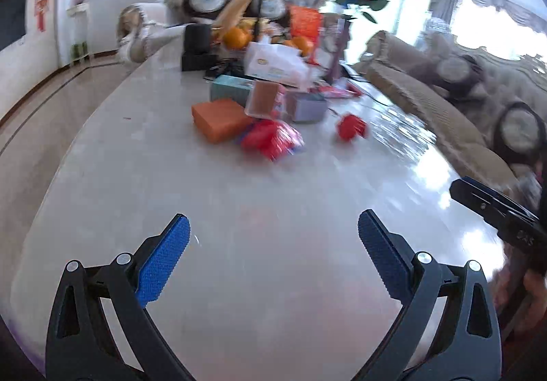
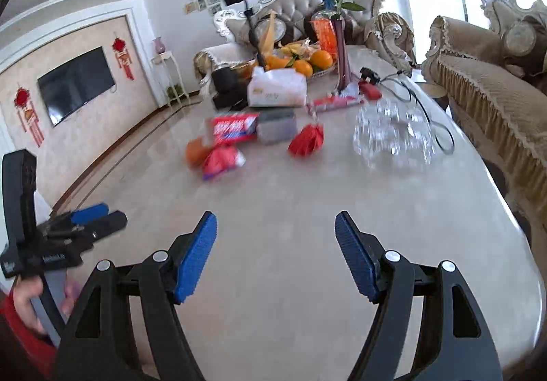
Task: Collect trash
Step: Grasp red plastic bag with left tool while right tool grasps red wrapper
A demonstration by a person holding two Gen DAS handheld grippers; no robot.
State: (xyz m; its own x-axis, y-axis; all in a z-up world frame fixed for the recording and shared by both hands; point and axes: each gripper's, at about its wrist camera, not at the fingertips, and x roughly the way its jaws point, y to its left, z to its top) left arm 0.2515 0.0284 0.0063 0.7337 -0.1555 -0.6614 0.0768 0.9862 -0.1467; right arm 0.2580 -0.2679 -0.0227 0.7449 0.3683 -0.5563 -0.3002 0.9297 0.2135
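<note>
Looking along my left claw [image 1: 273, 264], I see its blue pads [image 1: 164, 258] spread wide with nothing between them, low in the frame over the pale marble worktop [image 1: 273, 203]. My right claw [image 2: 275, 254] is likewise wide open and empty. Each claw also shows at the edge of the other's view, partly cut off.

The trash sits mid-frame, well apart from both claws: a crumpled red wrapper [image 2: 306, 140] alone near the centre, and a red packet [image 2: 222, 160] left of it, touching an orange box [image 2: 195, 150]. All are blurred, and their print is unreadable. Behind them are a red-and-blue carton [image 2: 236, 128], a grey box [image 2: 276, 127] and a white tissue pack [image 2: 277, 89]. Clear glassware [image 2: 393, 135] at right of centre is smeared; I cannot count the pieces. Oranges [image 2: 307, 63] and a vase of red roses [image 2: 342, 49] stand at the far end, partly hiding each other.
</note>
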